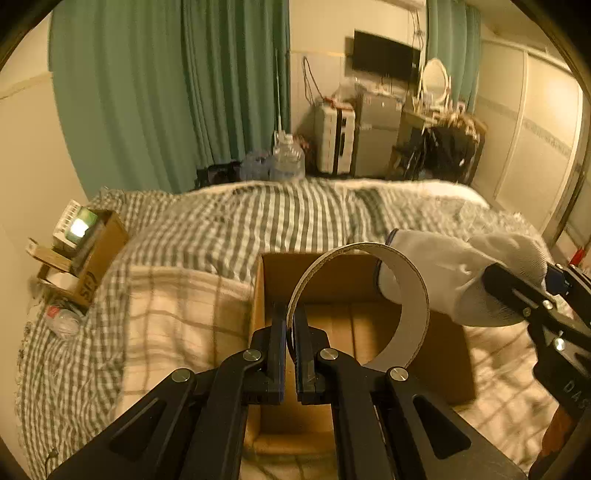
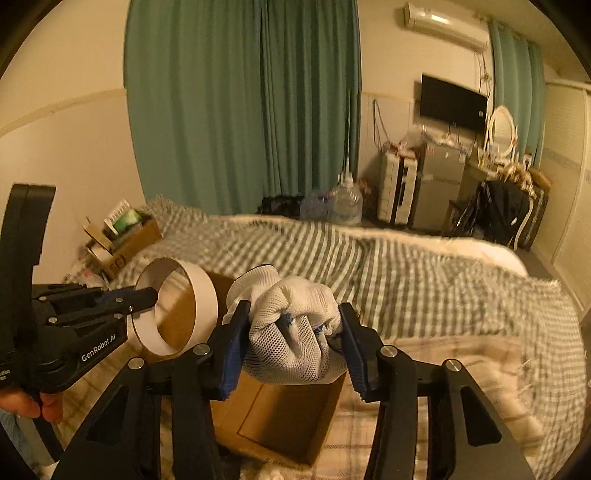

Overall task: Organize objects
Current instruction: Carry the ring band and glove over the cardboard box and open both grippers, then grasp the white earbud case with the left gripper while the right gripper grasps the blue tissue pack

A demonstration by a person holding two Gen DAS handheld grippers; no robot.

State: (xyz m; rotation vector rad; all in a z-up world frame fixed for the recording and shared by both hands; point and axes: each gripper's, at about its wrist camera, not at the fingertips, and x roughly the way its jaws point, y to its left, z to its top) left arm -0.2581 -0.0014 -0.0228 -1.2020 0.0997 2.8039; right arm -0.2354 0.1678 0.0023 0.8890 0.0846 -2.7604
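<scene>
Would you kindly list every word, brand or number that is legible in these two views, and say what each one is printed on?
"GenRobot.AI": white lettering on the body of the left gripper, seen from the right wrist view.
"DAS": partial white letters on the body of the right gripper, cut off at the frame edge.
Dark print on the side of the small cardboard box by the wall: too blurred to read.
The ring and the gloves show no text.

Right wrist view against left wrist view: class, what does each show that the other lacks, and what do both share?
Only the right wrist view shows the air conditioner and a bare thumb under the left gripper. Only the left wrist view shows the bottle beside the small box. Both show the ring, glove, right gripper, open box and bed.
</scene>
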